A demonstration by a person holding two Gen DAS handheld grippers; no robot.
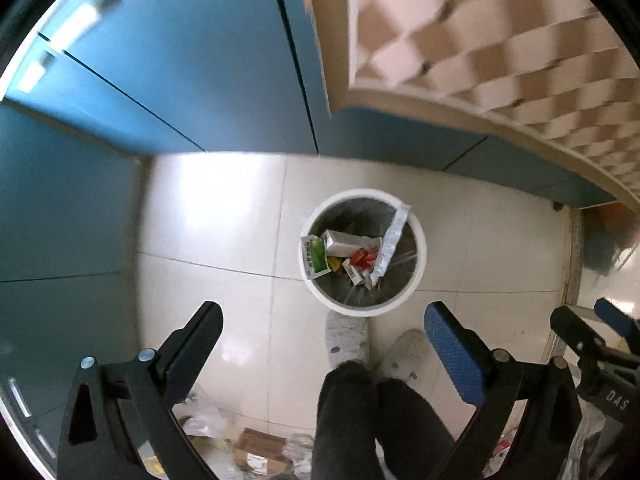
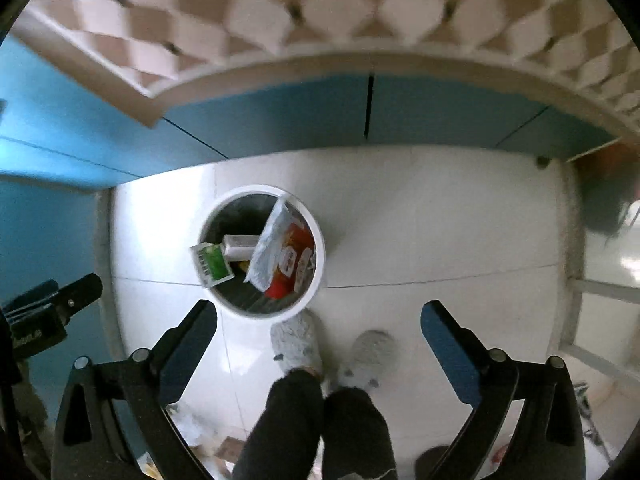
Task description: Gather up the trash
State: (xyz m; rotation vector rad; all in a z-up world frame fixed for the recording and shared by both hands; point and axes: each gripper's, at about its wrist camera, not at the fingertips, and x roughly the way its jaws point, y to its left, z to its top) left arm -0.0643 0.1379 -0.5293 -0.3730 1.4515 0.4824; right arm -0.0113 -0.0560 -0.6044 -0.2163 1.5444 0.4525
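Observation:
A white round trash bin (image 1: pixel 416 276) stands on the pale tiled floor, seen from above; it also shows in the right wrist view (image 2: pixel 318 276). Inside lie a silver wrapper (image 1: pixel 390 240), a green packet (image 1: pixel 315 257), a white carton (image 1: pixel 344 242) and red wrappers (image 1: pixel 363 258). My left gripper (image 1: pixel 324 322) is open and empty, high above the floor just in front of the bin. My right gripper (image 2: pixel 318 320) is open and empty, above the bin's near right side. Each gripper shows at the edge of the other's view.
The person's dark legs (image 1: pixel 360 420) and grey slippers (image 2: pixel 296 340) stand just in front of the bin. Blue cabinet doors (image 1: pixel 180 60) and a checkered countertop (image 1: pixel 500 40) lie beyond it. Loose wrappers and a cardboard piece (image 1: pixel 256 446) lie on the floor behind the feet.

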